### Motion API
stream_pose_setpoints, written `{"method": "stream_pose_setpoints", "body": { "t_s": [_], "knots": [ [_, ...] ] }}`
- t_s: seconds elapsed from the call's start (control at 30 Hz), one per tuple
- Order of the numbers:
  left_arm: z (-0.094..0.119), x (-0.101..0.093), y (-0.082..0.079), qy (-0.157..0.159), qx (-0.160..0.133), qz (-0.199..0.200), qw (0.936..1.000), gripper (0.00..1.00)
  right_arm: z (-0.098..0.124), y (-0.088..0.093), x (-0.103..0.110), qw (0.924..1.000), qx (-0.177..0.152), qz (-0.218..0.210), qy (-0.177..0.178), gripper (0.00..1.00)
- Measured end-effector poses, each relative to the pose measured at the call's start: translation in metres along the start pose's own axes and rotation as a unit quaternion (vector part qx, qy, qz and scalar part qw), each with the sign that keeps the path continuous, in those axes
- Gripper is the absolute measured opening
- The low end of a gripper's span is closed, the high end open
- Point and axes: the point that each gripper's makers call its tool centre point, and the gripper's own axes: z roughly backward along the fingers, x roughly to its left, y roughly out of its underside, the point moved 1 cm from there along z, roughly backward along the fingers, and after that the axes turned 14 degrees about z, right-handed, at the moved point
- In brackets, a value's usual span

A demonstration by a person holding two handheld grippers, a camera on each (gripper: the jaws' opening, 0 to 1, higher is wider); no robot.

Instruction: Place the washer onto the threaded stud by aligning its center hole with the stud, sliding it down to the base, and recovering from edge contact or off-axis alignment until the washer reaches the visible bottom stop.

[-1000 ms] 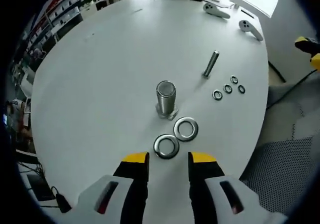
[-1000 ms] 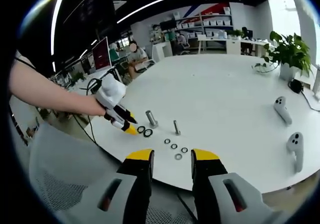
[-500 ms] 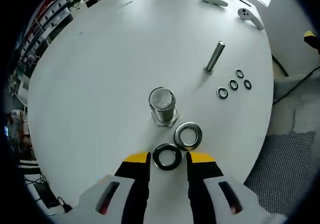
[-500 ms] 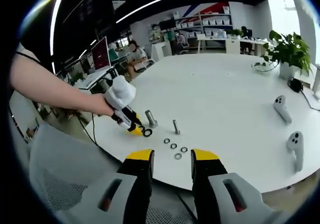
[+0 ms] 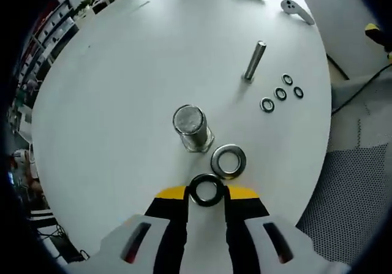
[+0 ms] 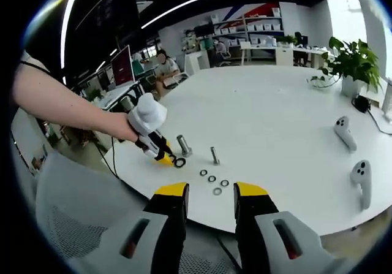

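Observation:
A thick threaded stud (image 5: pixel 190 127) stands upright on the round white table (image 5: pixel 116 65). Two large washers lie in front of it. The nearer dark washer (image 5: pixel 206 189) sits between the yellow tips of my left gripper (image 5: pixel 206 195), whose jaws press its two sides; it still rests on the table. The other washer (image 5: pixel 228 160) lies flat beside the stud's base. In the right gripper view, my left gripper (image 6: pixel 166 159), held by a hand, is low by the stud (image 6: pixel 183 145). My right gripper (image 6: pixel 210 193) stands open, off the table's near edge, holding nothing.
A thinner bolt (image 5: pixel 254 60) stands further back with several small washers (image 5: pixel 280 94) beside it. Two white controllers (image 6: pixel 345 133) lie at the far right, and a potted plant (image 6: pixel 352 65) beyond them. The table's edge (image 5: pixel 321 163) and a mesh chair are close by.
My left gripper has moved forward over the nearer washer and its jaws have closed in on it. The right gripper has stayed where it was.

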Motion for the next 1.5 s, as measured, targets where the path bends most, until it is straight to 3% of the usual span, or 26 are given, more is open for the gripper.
{"method": "stream_pose_setpoints", "body": {
  "t_s": [0.67, 1.03, 1.13, 1.5],
  "knots": [
    [0.004, -0.004, 0.020, 0.008, 0.032, -0.070, 0.9970, 0.25, 0.000, 0.001, 0.000, 1.0000, 0.004, 0.001, 0.000, 0.31],
    [0.003, -0.003, 0.018, -0.002, 0.042, -0.054, 0.9976, 0.25, 0.000, 0.002, -0.001, 1.0000, 0.005, 0.003, 0.000, 0.31],
    [0.003, -0.001, 0.017, -0.001, 0.032, -0.029, 0.9991, 0.24, 0.000, 0.001, -0.001, 1.0000, 0.004, 0.002, 0.000, 0.31],
    [0.002, -0.003, 0.018, -0.010, 0.037, -0.030, 0.9988, 0.20, -0.001, 0.002, 0.001, 1.0000, 0.007, 0.005, -0.002, 0.31]
  ]
}}
